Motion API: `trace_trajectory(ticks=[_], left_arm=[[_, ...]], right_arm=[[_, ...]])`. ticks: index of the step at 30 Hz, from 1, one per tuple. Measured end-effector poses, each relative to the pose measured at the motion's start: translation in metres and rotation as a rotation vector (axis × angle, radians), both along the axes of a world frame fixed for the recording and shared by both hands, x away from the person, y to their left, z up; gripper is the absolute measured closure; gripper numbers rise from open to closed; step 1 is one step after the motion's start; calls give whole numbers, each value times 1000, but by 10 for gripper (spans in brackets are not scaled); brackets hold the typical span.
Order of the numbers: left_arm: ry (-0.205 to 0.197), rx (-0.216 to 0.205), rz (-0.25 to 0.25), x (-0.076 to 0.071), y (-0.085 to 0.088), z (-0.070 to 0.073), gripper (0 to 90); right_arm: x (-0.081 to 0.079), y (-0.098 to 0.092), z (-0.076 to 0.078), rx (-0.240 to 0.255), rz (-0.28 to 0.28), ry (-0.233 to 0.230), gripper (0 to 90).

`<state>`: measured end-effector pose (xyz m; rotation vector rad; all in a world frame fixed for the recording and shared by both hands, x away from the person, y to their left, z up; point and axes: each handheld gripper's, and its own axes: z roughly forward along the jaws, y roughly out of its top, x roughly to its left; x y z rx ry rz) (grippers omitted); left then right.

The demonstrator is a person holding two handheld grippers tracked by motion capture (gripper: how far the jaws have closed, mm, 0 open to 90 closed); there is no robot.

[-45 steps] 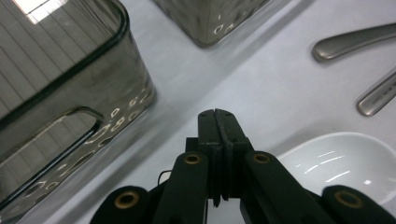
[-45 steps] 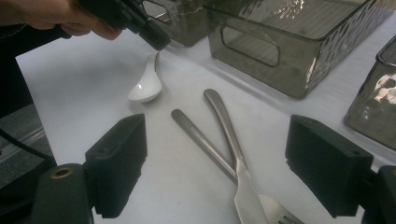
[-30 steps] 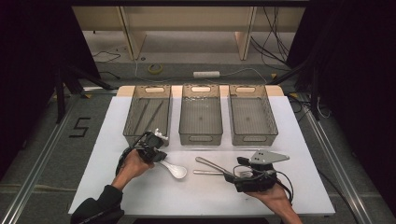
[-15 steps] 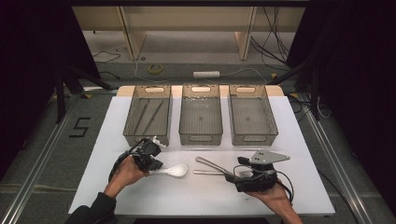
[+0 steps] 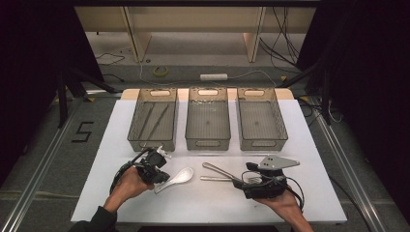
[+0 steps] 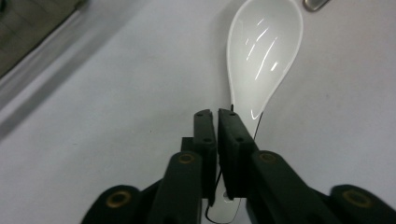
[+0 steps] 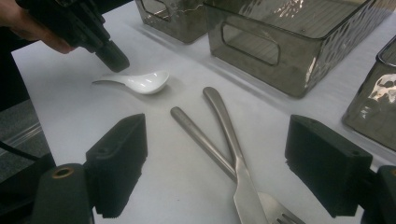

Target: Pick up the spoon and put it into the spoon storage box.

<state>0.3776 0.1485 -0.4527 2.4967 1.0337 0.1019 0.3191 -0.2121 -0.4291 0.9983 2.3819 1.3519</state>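
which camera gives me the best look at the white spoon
The left gripper view: the white spoon lies large and sharp there, bowl up, its handle running under the nearly closed jaws of the left gripper. The high view shows it small; the right gripper view shows it whole but far off, side-on.

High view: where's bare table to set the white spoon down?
Bare patches: the near-left corner of the white table, the strip between the white spoon and the two metal utensils, and the right edge beside the right bin. It is crowded around the utensils and the right hand-held gripper.
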Motion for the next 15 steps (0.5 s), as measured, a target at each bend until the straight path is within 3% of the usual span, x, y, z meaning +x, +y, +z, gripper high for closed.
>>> trace_trajectory(ticks=[2, 8, 12, 15], left_arm=[[0, -18, -5, 0, 1, 5, 745], [30, -11, -46, -4, -2, 10, 480], [32, 7, -56, -6, -7, 7, 353], [39, 33, -69, -7, -9, 3, 319]], right_arm=[[0, 0, 0, 0, 1, 1, 220], [0, 1, -1, -3, 4, 4, 220], [0, 1, -1, -3, 5, 4, 220], [0, 1, -1, -5, 7, 5, 220]])
